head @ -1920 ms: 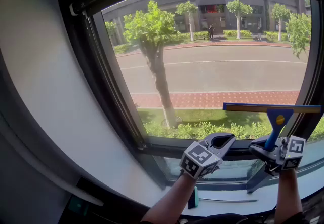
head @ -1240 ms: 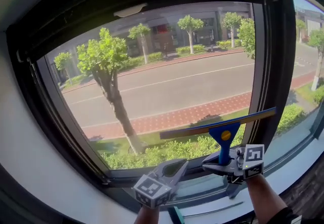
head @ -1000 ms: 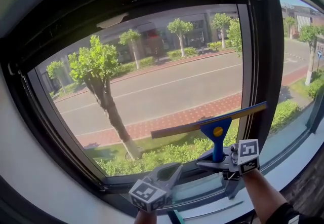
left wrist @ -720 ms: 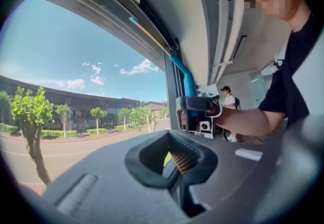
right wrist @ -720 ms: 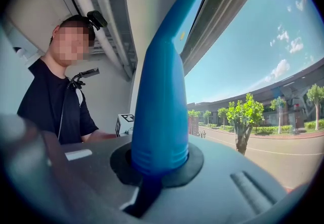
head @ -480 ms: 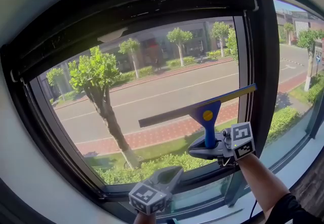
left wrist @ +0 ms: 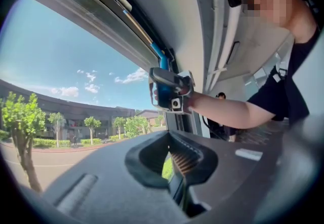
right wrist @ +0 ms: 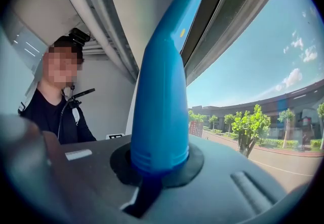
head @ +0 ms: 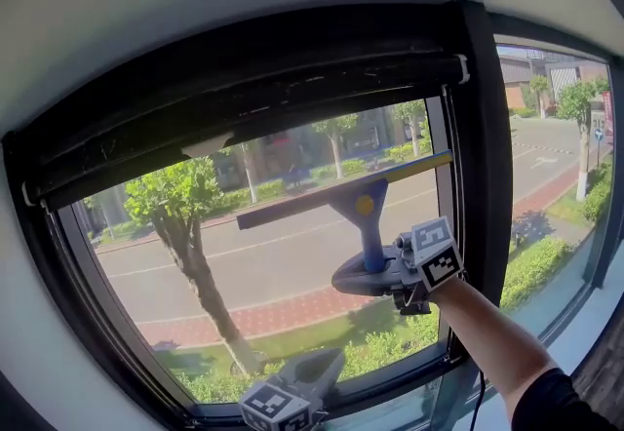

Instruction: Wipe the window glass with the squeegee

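Observation:
The squeegee has a blue handle and a long blade with a yellow edge. Its blade lies against the window glass, high on the pane just below the dark top frame. My right gripper is shut on the handle from below, arm stretched up. In the right gripper view the blue handle rises straight out of the closed jaws of the right gripper. My left gripper hangs low by the bottom frame, shut on nothing. From the left gripper view the squeegee shows higher up.
A thick black upright post bounds the pane on the right, with another pane beyond it. A dark top frame runs above. Outside are a tree, a road and a building.
My right gripper has carried the squeegee up the glass from near the bottom frame to near the top. The left gripper has stayed low. The head view has tilted upward.

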The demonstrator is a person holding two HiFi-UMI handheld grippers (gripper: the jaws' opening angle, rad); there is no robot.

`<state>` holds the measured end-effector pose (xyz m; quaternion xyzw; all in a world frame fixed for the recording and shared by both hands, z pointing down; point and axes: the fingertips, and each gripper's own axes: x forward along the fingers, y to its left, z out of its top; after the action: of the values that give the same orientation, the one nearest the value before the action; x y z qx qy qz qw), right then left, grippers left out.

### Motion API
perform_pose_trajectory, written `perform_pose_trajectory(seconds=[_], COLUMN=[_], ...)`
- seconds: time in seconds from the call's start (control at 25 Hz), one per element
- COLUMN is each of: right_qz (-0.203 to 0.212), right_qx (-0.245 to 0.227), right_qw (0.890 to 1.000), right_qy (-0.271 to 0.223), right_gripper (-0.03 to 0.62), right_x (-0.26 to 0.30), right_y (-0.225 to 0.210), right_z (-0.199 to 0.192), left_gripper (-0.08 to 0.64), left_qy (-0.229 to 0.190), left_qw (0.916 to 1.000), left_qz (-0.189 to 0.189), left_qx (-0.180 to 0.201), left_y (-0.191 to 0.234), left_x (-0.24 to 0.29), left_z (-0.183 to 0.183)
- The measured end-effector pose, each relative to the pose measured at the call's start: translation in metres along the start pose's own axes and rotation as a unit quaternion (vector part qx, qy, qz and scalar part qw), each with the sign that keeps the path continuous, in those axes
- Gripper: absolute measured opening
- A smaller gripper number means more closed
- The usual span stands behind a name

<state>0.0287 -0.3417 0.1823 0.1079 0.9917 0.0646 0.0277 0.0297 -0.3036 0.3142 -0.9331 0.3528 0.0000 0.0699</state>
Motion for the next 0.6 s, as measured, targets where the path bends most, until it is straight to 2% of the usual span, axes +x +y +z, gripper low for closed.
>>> perform_pose_trajectory(seconds=[0.16, 0.32, 0.6], right_qz=[0.003, 0.02, 0.031], right_qx=[-0.002, 0.013, 0.021], right_qw=[1.0, 1.0, 0.999], right_qy=[0.009, -0.005, -0.005], right_gripper=[0.005, 0.005, 0.005], right_x=[-0.006, -0.011, -0.016], right_y=[-0.018, -0.034, -0.05], right_z=[0.031, 0.062, 0.089], left_gripper=[0.002, 0.002, 0.002], left_qy=[0.0, -0.014, -0.019], left_qw=[1.0, 0.9999, 0.9997], left_qz=[-0.002, -0.004, -0.004], left_qx=[0.001, 0.008, 0.015], left_y=[-0.002, 0.001, -0.001], left_x=[0.006, 0.012, 0.018], left_z=[0.007, 0.023, 0.032])
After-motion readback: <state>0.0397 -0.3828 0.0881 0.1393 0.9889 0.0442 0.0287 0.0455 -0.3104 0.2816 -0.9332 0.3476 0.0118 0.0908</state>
